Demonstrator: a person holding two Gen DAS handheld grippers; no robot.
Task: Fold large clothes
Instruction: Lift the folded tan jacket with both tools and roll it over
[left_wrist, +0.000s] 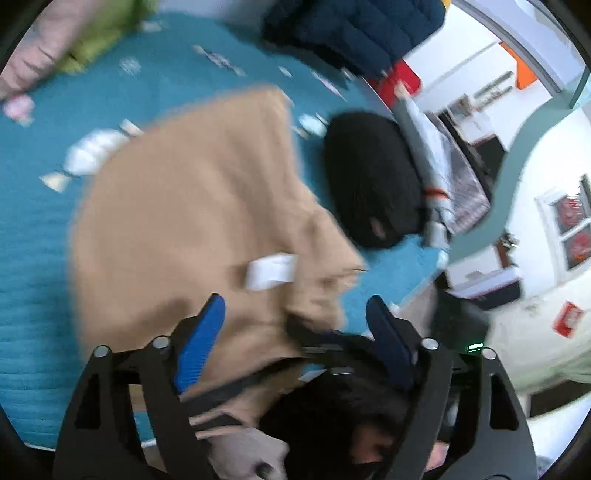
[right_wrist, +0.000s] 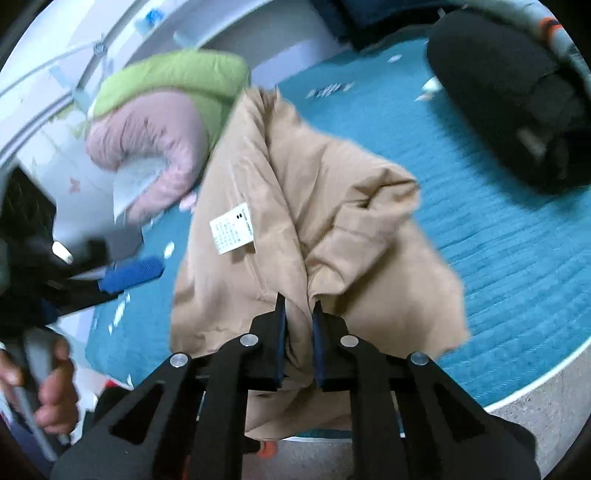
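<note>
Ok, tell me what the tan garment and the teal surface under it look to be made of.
Tan garment: apparently a thin, smooth woven cloth, matte, judging by its crisp creases and sewn-in white label; fibre unclear.
Teal surface: seems a soft quilted or ribbed textile, matte, with fine parallel ridges.

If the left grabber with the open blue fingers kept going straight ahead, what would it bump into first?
Probably the tan jacket: the left gripper is open and that fabric fills the space ahead. Depth is blurry, so this is a guess.

The tan jacket (right_wrist: 325, 206) is smooth matt cloth with a white paper-like label (right_wrist: 232, 233), lying on a ribbed teal bedspread (right_wrist: 517, 258); the right tongs (right_wrist: 299, 314) are matt black plastic.
</note>
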